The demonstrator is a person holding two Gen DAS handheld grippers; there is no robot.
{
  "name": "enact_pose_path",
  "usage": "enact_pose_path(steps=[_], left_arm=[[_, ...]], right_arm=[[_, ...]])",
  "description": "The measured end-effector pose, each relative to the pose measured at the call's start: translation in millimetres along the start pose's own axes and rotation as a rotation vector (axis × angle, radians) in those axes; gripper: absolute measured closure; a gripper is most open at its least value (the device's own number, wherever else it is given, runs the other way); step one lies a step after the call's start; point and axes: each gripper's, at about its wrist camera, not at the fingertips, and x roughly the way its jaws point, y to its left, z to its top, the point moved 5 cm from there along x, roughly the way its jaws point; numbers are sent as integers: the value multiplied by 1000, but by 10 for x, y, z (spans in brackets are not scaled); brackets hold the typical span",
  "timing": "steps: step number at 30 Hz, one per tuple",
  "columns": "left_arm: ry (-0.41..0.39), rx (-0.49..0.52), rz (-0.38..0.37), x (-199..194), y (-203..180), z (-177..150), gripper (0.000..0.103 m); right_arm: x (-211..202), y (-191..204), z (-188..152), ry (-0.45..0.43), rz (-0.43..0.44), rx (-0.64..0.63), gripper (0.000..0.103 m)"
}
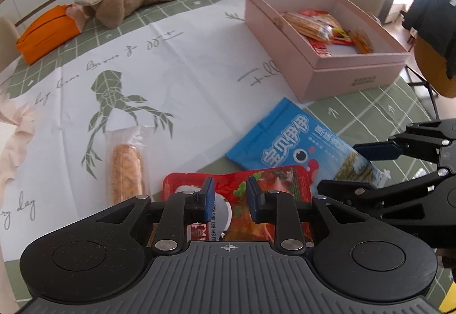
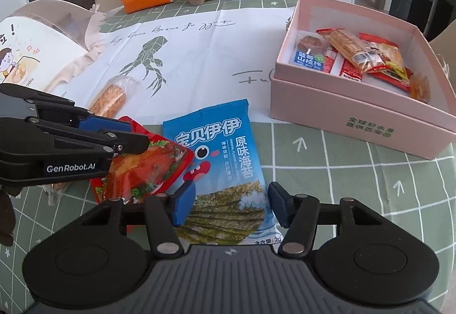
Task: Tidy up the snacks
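Blue seaweed snack pouch (image 2: 222, 171) lies on the table between the right gripper (image 2: 228, 207)'s parted pads, short of the pink box (image 2: 356, 114). Pinch its lower edge squarely before lifting. Left gripper (image 1: 228, 197), narrowly parted, straddles the red snack pouch (image 1: 273, 185) without visibly pinching it.

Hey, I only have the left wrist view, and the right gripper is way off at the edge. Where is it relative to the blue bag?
Observer: The right gripper straddles the near end of the blue bag, a finger on either side, the pads not visibly squeezing it.
Operator: Is the pink box's wall hiding anything from me?
Observer: Yes, a small blue-labelled snack lies inside the pink box, behind that wall, beside the orange wrappers.
Operator: Anything further left on the table?
Observer: A white package with a cartoon print sits there.
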Motion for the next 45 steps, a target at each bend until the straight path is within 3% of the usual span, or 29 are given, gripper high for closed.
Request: enact_pose_path(steps=[9, 13, 24, 26, 30, 34, 38, 45], left_arm=[[21, 28, 35, -115, -56, -210, 74], [16, -2, 37, -151, -25, -290, 74], [-3, -63, 15, -222, 107, -417, 74], [-5, -68, 11, -236, 119, -436, 74], [-11, -76, 4, -261, 129, -452, 74], [-34, -122, -13, -356, 199, -445, 74], [-60, -217, 21, -488, 379, -453, 75], [-10, -345, -52, -608, 398, -647, 75]], right_arm=[[-58, -28, -71, -2, -5, 16, 46], [-16, -35, -54, 9, -15, 27, 32], [232, 211, 86, 34, -39, -54, 15], [285, 262, 99, 29, -84, -96, 15], [262, 282, 103, 38, -85, -114, 20], [156, 128, 41, 55, -133, -92, 23], [0, -215, -70, 53, -192, -16, 23], [-378, -597, -226, -40, -114, 154, 17]])
